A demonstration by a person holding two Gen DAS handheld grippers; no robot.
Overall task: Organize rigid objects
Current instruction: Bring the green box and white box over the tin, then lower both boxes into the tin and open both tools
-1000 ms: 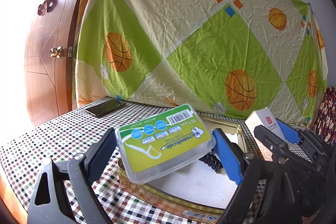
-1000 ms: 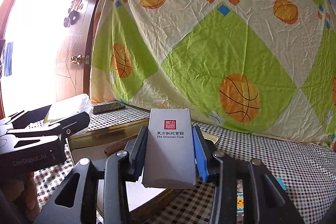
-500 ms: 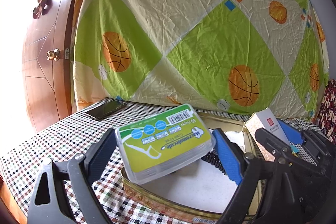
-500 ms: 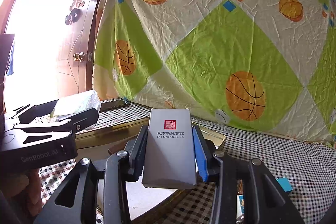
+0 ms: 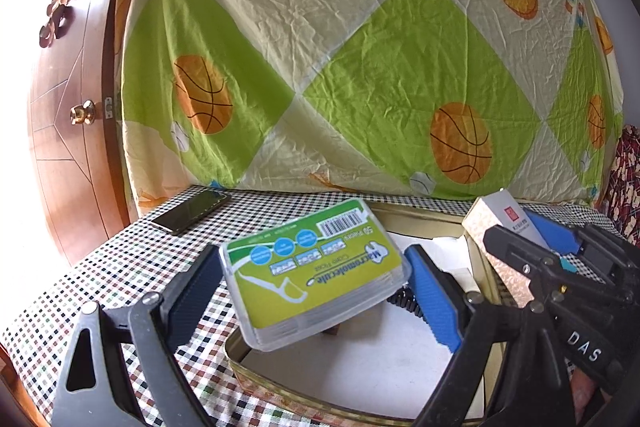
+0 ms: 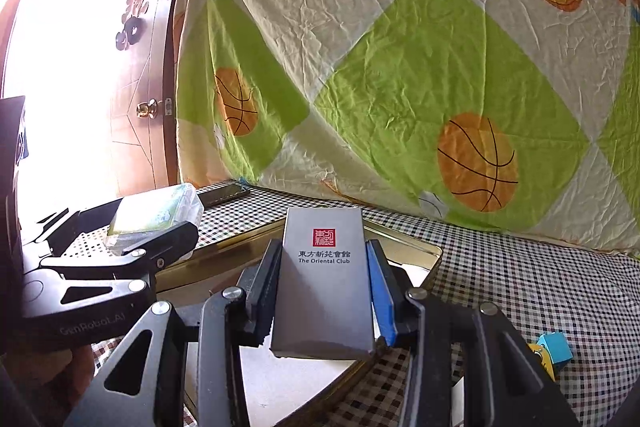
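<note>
My left gripper is shut on a clear plastic floss-pick box with a green label, held tilted above the near left corner of a gold tin tray. My right gripper is shut on a grey "The Oriental Club" box, held upright over the tray's right side. The right gripper and its box show at the right of the left wrist view. The left gripper and floss box show at the left of the right wrist view. A black coiled item lies in the tray.
A black phone lies on the checkered tablecloth at the far left. A small blue and yellow toy sits on the cloth to the right. A basketball-print sheet hangs behind; a wooden door stands left.
Both grippers have lifted slightly and kept their boxes. The left view has shifted a little right and back over the tray's corner.
</note>
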